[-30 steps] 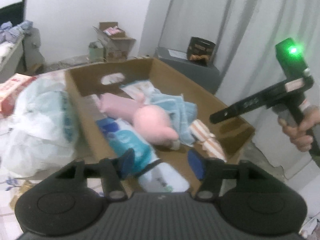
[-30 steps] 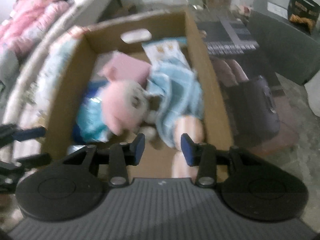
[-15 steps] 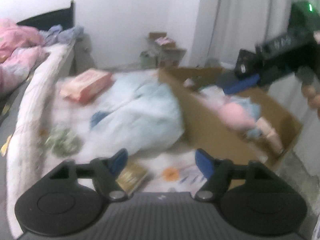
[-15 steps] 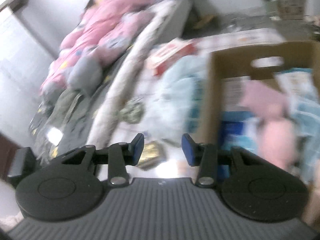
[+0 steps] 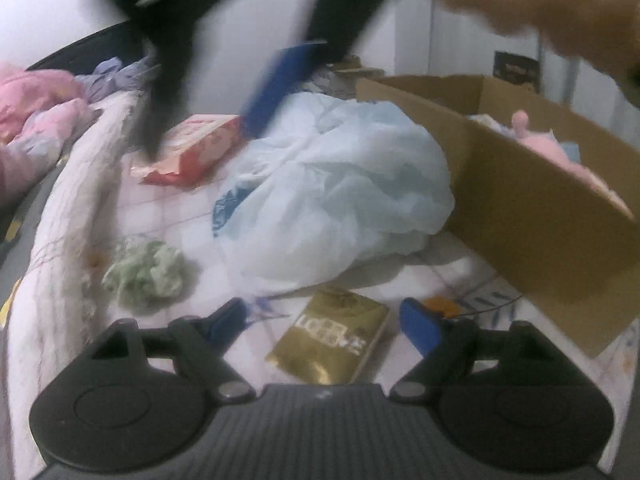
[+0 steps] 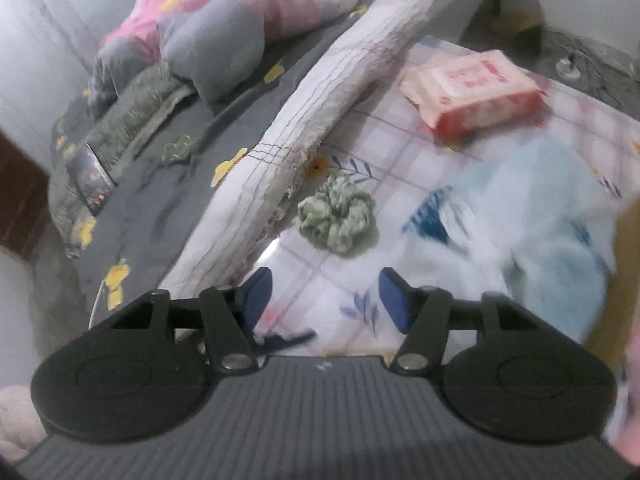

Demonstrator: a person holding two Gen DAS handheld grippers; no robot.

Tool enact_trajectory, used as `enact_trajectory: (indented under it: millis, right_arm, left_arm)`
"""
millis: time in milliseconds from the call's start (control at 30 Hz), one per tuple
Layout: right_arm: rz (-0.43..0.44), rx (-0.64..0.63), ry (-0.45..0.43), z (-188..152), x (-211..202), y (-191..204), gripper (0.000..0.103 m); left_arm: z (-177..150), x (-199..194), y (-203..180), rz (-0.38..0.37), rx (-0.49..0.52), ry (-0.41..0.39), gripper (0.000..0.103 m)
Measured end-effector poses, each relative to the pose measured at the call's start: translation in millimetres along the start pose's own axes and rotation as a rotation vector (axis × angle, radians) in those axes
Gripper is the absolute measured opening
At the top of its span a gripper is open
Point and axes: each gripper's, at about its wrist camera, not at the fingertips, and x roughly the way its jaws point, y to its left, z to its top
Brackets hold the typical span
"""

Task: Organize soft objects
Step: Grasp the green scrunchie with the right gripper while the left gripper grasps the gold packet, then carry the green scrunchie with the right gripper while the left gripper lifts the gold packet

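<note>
Scrunchie [image 6: 335, 212], green and white, lies on the checked, flower-printed sheet [image 6: 400, 152] just ahead of the right gripper [image 6: 325, 294], a little beyond the gap between its blue pads and not touching either one. That gripper's jaws have just been opening; they now stand apart with only sheet showing between them, and they hold nothing.

From the left wrist view, the same scrunchie [image 5: 145, 274] sits off to the left of the left gripper [image 5: 324, 316], beyond its left finger [image 5: 226, 318] and clear of it. The left gripper's jaws have also just been opening and are spread wide. A gold packet [image 5: 330, 336] lies flat on the sheet between the two pads, touched by neither.

Past the packet a crumpled pale blue plastic bag [image 5: 340, 184] bulks up in the middle of the bed, its right side against the cardboard box [image 5: 532, 216]. A pink plush toy [image 5: 536, 140] pokes above the box's near wall. A red and white pack [image 5: 192, 150] lies flat beyond the bag, toward the rolled white edge of a quilt [image 5: 60, 216].

In the left wrist view the right gripper [image 5: 224, 68] sweeps across above the bag as a dark blur, one blue pad [image 5: 280, 84] visible, with the person's hand [image 5: 552, 12] blurred at the upper right.
</note>
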Motion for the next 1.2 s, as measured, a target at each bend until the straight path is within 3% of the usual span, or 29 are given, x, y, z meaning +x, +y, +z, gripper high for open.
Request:
enact_trajectory:
  millis: [133,367,467,533,633,700,867,933,1067,1200]
  right_arm:
    - [0.009,-0.015,0.058,30,48,0,0.067]
    - [0.020,-0.030,0.152,59,133,-6,0.071]
    - [0.023,-0.027,0.180,66,163,-9,0.071]
    - [0.032,-0.018,0.196,69,177,-10,0.071]
    - [0.031,-0.035,0.219,68,192,-8,0.072]
    - [0.021,-0.049,0.234,66,198,-7,0.068]
    - [0.000,-0.077,0.221,61,194,-2,0.034]
    - [-0.005,-0.070,0.223,59,191,-3,0.028]
    - [0.001,-0.061,0.212,53,174,-4,0.023]
    - [0.024,-0.037,0.147,46,135,-1,0.023]
  left_arm:
    - [-3,20,2,-0.025,0.011,0.034,0.083]
    - [-6,35,16,-0.088,-0.056,0.067,0.075]
    - [-7,37,18,-0.119,-0.074,0.079,0.068]
    - [-7,41,19,-0.126,-0.086,0.104,0.056]
    - [-8,43,23,-0.112,-0.096,0.108,0.054]
    - [-9,43,26,-0.115,-0.107,0.106,0.054]
    - [-10,40,27,-0.105,-0.110,0.100,0.053]
    - [-11,38,28,-0.100,-0.111,0.100,0.053]
    - [-16,31,28,-0.070,-0.104,0.094,0.053]
    - [-18,20,27,-0.048,-0.114,0.094,0.053]
